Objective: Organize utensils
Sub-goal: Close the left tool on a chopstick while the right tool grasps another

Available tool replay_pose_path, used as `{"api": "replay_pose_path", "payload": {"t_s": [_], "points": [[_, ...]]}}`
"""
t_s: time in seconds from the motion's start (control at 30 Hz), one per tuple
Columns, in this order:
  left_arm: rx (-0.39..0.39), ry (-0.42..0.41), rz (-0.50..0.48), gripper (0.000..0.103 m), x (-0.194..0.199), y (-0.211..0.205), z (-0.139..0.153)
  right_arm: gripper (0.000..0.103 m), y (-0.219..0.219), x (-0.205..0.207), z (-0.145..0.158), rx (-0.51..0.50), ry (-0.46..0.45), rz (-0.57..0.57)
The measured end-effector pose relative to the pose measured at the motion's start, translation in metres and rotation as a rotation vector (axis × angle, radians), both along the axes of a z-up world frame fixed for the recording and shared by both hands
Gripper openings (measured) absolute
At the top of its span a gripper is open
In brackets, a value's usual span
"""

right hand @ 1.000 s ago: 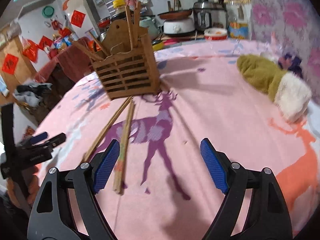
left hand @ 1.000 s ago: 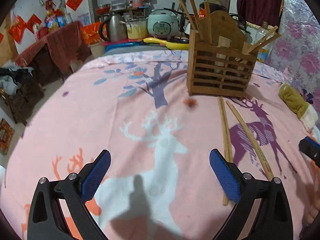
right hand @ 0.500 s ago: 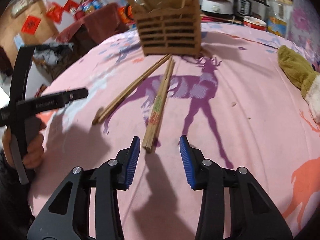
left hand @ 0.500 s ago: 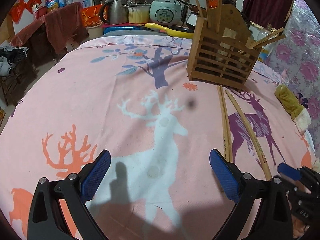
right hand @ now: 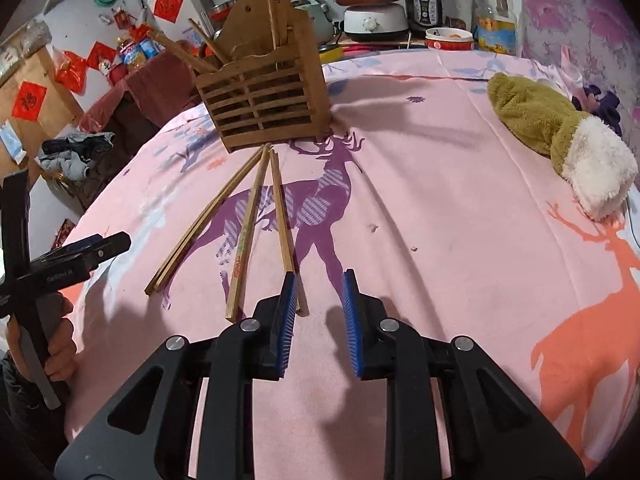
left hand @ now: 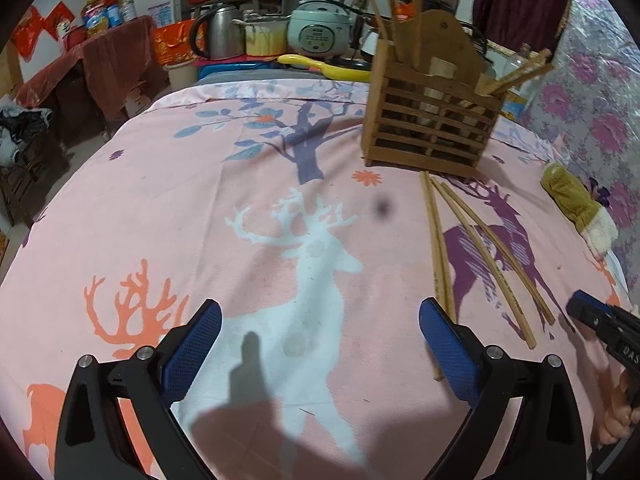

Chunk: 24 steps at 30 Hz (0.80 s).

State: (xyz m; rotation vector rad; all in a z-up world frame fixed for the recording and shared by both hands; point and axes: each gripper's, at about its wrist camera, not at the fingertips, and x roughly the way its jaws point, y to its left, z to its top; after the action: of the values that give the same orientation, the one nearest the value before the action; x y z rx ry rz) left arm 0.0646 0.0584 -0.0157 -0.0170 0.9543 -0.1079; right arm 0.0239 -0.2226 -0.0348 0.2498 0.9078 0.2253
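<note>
The right tongs (right hand: 318, 280) have just been narrowing, pinching nothing; 1 chopstick (right hand: 285, 232) ends beside the left pad. The left tongs (left hand: 320, 344) stand spread over the pink surface (left hand: 200, 208). The chopsticks fan from the wooden holder (right hand: 264, 100).

Matt wooden chopsticks (right hand: 282, 216), slatted wooden holder (right hand: 264, 104) (unvarnished-looking), soft printed cloth (right hand: 440, 220), textured blue pads (right hand: 289, 316).

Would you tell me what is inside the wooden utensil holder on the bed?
Several wooden chopsticks stand or lean in the slatted wooden holder, tips sticking out above its rim. The slats hide their lower ends and anything else lying at the bottom.
</note>
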Motion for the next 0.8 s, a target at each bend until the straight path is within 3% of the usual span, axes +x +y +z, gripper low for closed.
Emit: {"api": "replay_pose_path", "payload": {"t_s": [0.3, 0.5, 0.6, 0.8], "points": [[-0.007, 0.038, -0.107, 0.097, -0.002, -0.019, -0.008, 0.033, -0.013, 0.004, -0.004, 0.021, 0.032, -0.067], [0.041, 0.082, -0.155, 0.097, 0.0, -0.033, -0.02, 0.033, -0.016, 0.005, -0.004, 0.034, 0.037, -0.086], [0.086, 0.093, -0.134, 0.097, 0.004, -0.033, -0.026, 0.033, -0.018, 0.007, -0.005, 0.039, 0.041, -0.092], [0.028, 0.107, -0.042, 0.097, 0.018, -0.009, -0.026, 0.033, -0.018, 0.007, -0.005, 0.04, 0.039, -0.094]]}}
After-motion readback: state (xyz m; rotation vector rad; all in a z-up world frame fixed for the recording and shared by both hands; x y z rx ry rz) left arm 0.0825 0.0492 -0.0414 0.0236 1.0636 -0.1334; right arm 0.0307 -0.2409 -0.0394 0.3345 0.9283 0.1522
